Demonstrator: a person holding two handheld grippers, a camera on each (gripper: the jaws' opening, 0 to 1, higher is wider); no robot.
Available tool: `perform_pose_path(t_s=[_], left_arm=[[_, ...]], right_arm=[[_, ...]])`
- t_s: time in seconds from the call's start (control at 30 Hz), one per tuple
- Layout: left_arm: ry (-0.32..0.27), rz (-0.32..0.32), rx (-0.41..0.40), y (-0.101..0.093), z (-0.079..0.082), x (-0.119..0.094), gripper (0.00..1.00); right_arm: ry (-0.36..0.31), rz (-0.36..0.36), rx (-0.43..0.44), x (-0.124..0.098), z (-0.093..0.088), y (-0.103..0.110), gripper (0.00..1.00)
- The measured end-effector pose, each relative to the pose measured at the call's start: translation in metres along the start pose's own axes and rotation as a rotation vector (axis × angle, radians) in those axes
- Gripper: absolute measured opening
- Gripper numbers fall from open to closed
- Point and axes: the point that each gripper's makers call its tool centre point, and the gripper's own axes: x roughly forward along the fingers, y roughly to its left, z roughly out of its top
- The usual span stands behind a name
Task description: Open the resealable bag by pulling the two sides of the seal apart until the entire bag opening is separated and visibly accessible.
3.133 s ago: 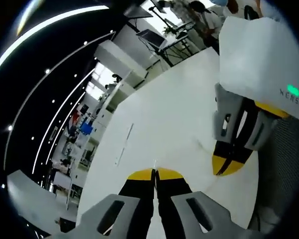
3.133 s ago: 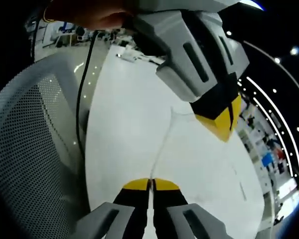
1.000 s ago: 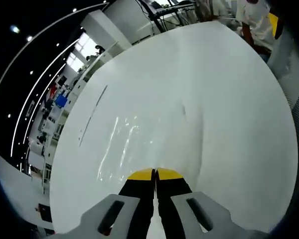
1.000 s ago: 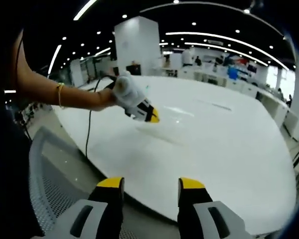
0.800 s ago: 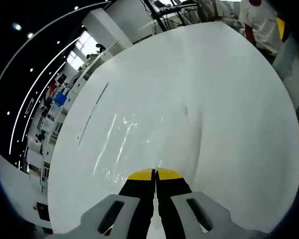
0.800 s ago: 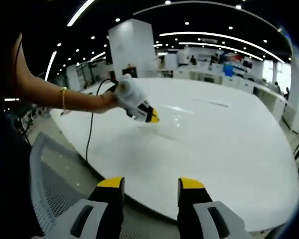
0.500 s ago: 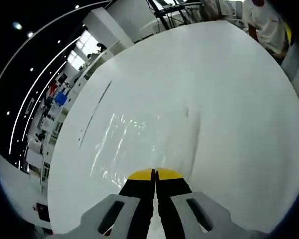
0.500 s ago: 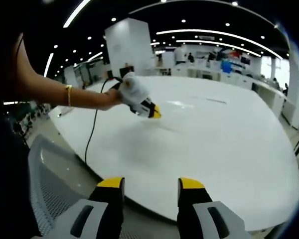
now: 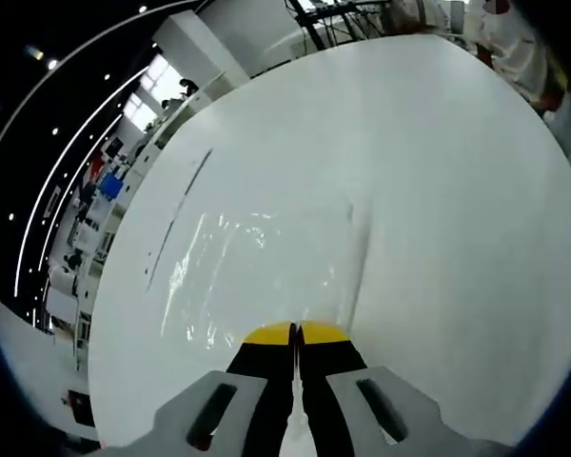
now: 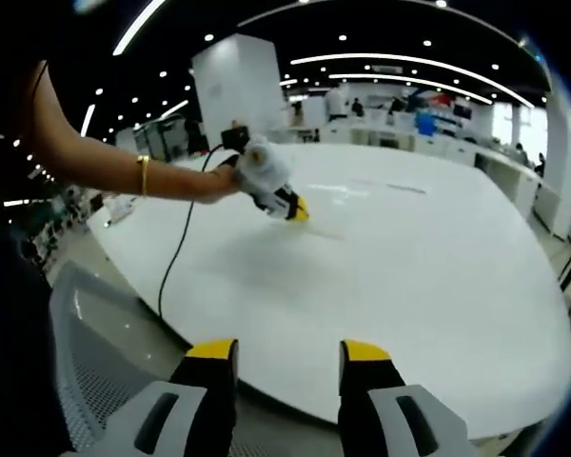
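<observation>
The clear resealable bag (image 9: 266, 271) lies flat on the white table (image 9: 457, 238), stretching away from the left gripper (image 9: 296, 332), whose jaws are pinched together on its near edge. The right gripper (image 10: 287, 350) hangs well back past the table edge, jaws spread, holding nothing.

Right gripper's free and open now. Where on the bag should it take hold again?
Probably the bag's free top edge beside the left gripper, which is shut on one side. The film lies nearly flat on the table, so bring the right gripper in low, fingers pinching only the other lip.
</observation>
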Motion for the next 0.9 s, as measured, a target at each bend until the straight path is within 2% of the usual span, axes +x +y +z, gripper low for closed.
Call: perform_pose_path(t_s=[0.07, 0.23, 0.3, 0.37, 0.53, 0.63, 0.67, 0.83, 0.9], left_arm=[[-0.005, 0.006, -0.008, 0.0, 0.002, -0.003, 0.0], [-0.014, -0.036, -0.012, -0.011, 0.002, -0.004, 0.09], [-0.02, -0.047, -0.057, -0.014, 0.003, -0.007, 0.11], [-0.027, -0.042, -0.069, -0.015, 0.004, -0.012, 0.13], [-0.054, -0.046, -0.112, -0.021, 0.006, -0.031, 0.2], [-0.072, -0.097, -0.222, -0.033, 0.004, -0.046, 0.24], [-0.092, -0.094, -0.24, -0.033, 0.006, -0.05, 0.26], [-0.121, -0.087, -0.277, -0.036, 0.001, -0.076, 0.32], [-0.193, -0.054, -0.303, -0.03, 0.01, -0.089, 0.38]], right_arm=[[-0.001, -0.006, 0.008, 0.0, 0.001, -0.001, 0.4], [-0.01, -0.012, 0.01, -0.001, 0.003, -0.003, 0.4], [-0.007, -0.014, 0.009, -0.001, 0.002, -0.004, 0.4], [-0.012, -0.017, 0.005, -0.002, 0.004, -0.005, 0.4], [-0.026, -0.024, 0.005, -0.003, 0.007, -0.006, 0.4], [-0.029, -0.017, -0.002, -0.002, 0.007, -0.004, 0.4], [-0.032, -0.017, -0.002, -0.002, 0.007, -0.003, 0.41], [-0.054, -0.013, -0.008, -0.002, 0.012, -0.002, 0.42], [-0.061, -0.012, -0.016, -0.002, 0.014, -0.002, 0.42]])
